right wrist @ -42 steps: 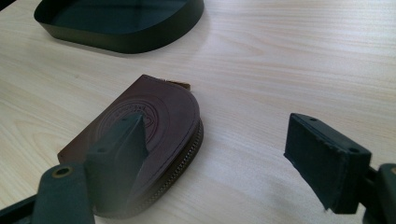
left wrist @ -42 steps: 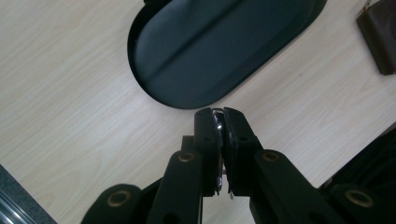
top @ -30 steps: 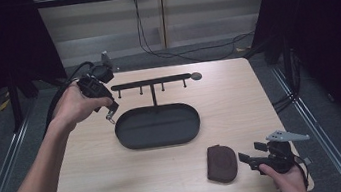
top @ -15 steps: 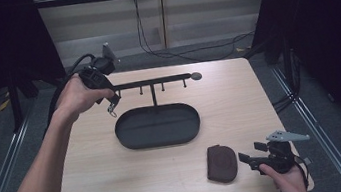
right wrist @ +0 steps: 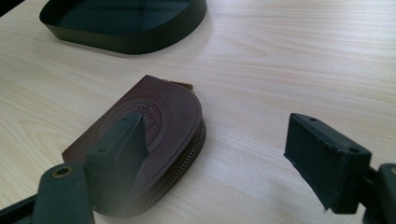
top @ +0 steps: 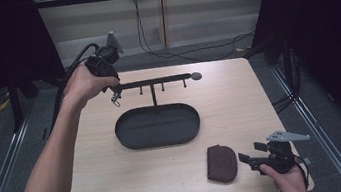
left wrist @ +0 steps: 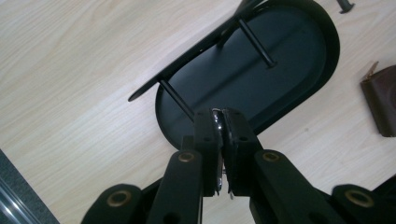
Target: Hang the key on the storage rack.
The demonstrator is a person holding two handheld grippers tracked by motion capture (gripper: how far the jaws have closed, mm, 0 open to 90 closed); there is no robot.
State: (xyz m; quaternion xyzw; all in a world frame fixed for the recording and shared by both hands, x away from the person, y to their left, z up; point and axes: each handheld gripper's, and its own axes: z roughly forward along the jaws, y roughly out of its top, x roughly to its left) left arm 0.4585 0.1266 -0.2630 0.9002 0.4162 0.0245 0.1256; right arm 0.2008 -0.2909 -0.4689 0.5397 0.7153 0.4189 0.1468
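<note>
A black oval tray [top: 126, 135] carries an upright post with a horizontal peg bar [top: 156, 82]. My left gripper [top: 113, 93] is raised at the bar's left end, shut on a small shiny metal clasp [top: 117, 102] that dangles below it. In the left gripper view the jaws pinch that metal clasp [left wrist: 218, 140] above the tray [left wrist: 289, 60]. A brown zipped leather pouch [top: 221, 162] lies near the table's front edge. My right gripper [top: 246, 158] rests open just to its right, and in the right gripper view one finger stands in front of the pouch [right wrist: 161, 109].
The light wooden table [top: 230, 102] ends close behind the rack and just in front of the pouch. Cables [top: 187, 53] lie on the floor beyond the far edge. Dark curtains flank both sides.
My left hand has carried the metal clasp back and to the left, from above the tray's left end to the left tip of the peg bar. The right gripper has stayed put.
</note>
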